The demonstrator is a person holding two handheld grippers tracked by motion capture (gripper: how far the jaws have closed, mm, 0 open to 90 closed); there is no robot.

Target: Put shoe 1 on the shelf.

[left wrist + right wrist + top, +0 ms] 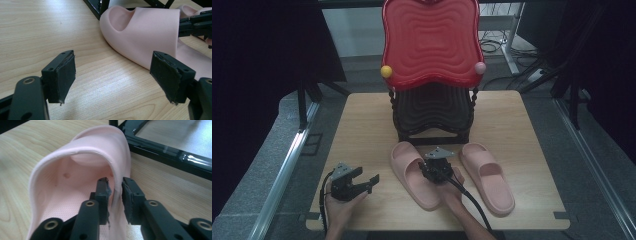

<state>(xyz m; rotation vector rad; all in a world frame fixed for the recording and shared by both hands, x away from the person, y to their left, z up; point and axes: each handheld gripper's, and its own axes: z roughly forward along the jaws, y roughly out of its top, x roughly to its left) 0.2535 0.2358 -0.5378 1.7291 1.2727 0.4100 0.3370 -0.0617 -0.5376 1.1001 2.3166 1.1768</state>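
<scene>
The light wooden desk (362, 125) has rounded corners and pale grain; it stands on a grey floor, with dark curtains at both sides and metal rails along the floor. At the far middle of the desk stands a black metal rack (432, 112) with twisted posts, and it carries a big red wavy plastic tray (430, 42) with a yellow ball and a pink ball at its lower corners. All places below are told from this rack.

Left of the rack, the desk is bare as far as its left edge, so much free surface is there. Right of the rack there is also bare wood up to the right edge. The near edge is close behind both hands.

Just in front of the rack lie two soft pink rubber slippers. The left pink slipper (414, 172) lies with its toe almost at the rack's foot bar, and its heel points to the near edge. The right pink slipper (487, 175) lies beside it, apart, in front of the rack's right post. Both have a wide smooth strap and a fine dotted footbed.

The right tool (438, 169) is over the left slipper, in front of the rack; its jaws are nearly together, with the side wall of the strap (117, 173) between them, clamped on it. The left tool (362, 181) rests far to the front-left of the rack, its jaws wide apart over bare wood, holding nothing.
</scene>
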